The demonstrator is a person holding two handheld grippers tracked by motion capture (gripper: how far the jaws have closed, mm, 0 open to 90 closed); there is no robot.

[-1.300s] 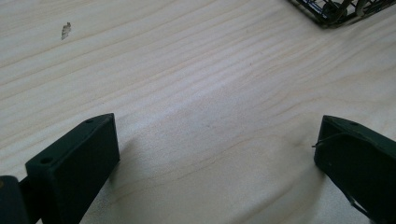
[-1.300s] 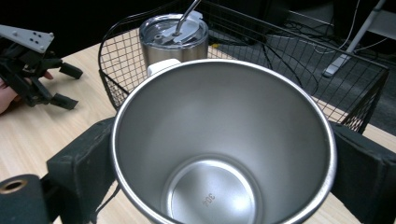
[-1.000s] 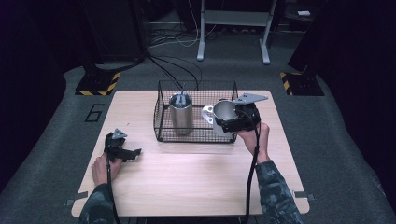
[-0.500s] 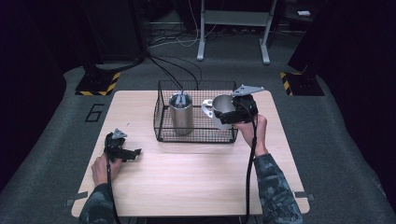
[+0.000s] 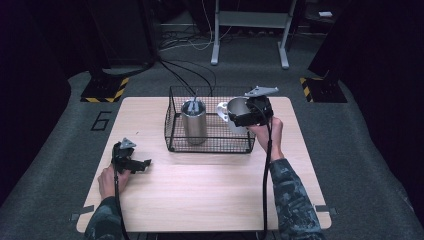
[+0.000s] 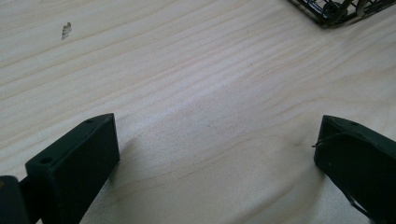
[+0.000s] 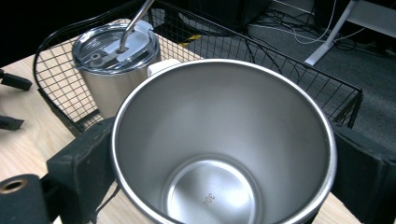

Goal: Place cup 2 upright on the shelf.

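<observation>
- The right gripper (image 5: 239, 119) is clamped on an open steel mug (image 5: 238, 113); in the right gripper view its two black jaws press the mug's (image 7: 223, 144) wall from opposite sides, just under the rim.
- The mug is held upright over the right end of the wire basket (image 5: 210, 145), which stands toward the far edge of the desk (image 5: 200, 195), about midway between the left and right edges.
- The mug's white handle (image 5: 223, 111) points toward the left side of the desk, at the lidded tumbler (image 5: 194, 121).
- The tumbler stands upright inside the basket, in its left half; a straw (image 7: 133, 23) rises through its clear lid (image 7: 114, 46). Mug and tumbler are near each other but apart.
- The mug is empty; the number 304 is stamped on its bottom (image 7: 209, 198).
- The left gripper (image 5: 131, 161) rests on the desk near the left edge, well apart from the basket.
- In the left gripper view its jaws stand wide apart over bare wood, with nothing between them; a corner of the basket (image 6: 341, 11) shows beyond.
</observation>
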